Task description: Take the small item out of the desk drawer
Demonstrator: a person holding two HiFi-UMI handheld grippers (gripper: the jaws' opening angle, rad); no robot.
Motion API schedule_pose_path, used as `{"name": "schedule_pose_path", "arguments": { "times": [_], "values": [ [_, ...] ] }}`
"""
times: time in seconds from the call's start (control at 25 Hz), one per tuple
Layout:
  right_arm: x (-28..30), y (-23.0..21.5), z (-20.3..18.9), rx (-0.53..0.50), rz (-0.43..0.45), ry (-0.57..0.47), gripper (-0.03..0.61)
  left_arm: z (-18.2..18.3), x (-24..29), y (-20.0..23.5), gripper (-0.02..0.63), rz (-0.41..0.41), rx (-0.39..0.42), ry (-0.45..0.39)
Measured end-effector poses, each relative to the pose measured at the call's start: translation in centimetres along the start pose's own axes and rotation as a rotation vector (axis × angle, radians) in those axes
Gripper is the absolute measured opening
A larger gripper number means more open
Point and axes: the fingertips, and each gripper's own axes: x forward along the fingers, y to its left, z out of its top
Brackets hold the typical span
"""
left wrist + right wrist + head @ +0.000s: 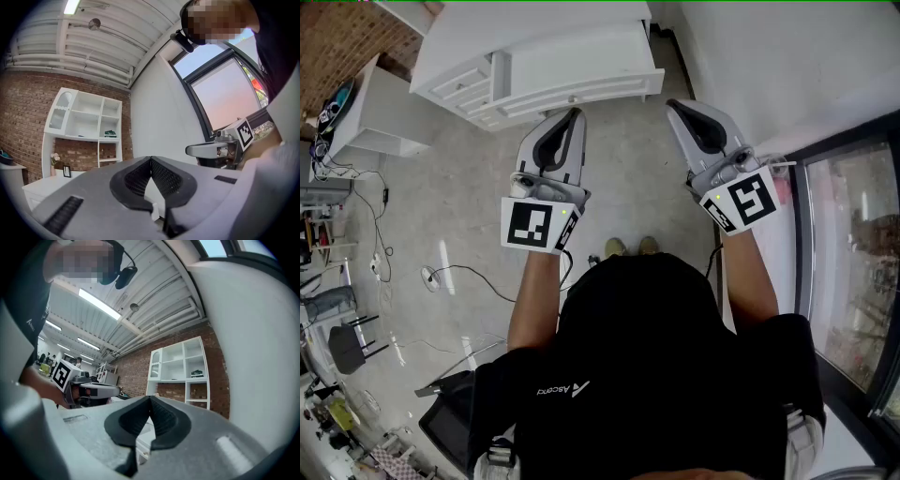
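Note:
In the head view the white desk [534,66] stands ahead of me, its drawer fronts [581,94] flush and closed. No small item shows. My left gripper [576,112] is held out toward the desk's front edge, jaws shut and empty. My right gripper [673,104] is held level to the right of the desk, also shut with nothing in it. In the left gripper view the left gripper [150,158] has its tips touching, and the right gripper [187,150] shows beside it. In the right gripper view the right gripper [150,396] has its tips pressed together.
A white shelf unit [86,131] stands against a brick wall [136,371] behind the desk. A second white table [380,117] is at the left. Cables [459,277] trail over the grey floor. A glass window wall [853,272] runs along the right.

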Motion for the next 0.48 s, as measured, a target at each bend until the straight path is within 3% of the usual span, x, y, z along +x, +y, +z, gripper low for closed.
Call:
{"name": "schedule_pose_path", "arguments": {
  "times": [0.48],
  "values": [
    [-0.1, -1.3, -0.3, -0.009, 0.022, 0.002, 0.002, -0.5, 1.3, -0.6, -0.002, 0.019, 0.000, 0.013]
  ]
}}
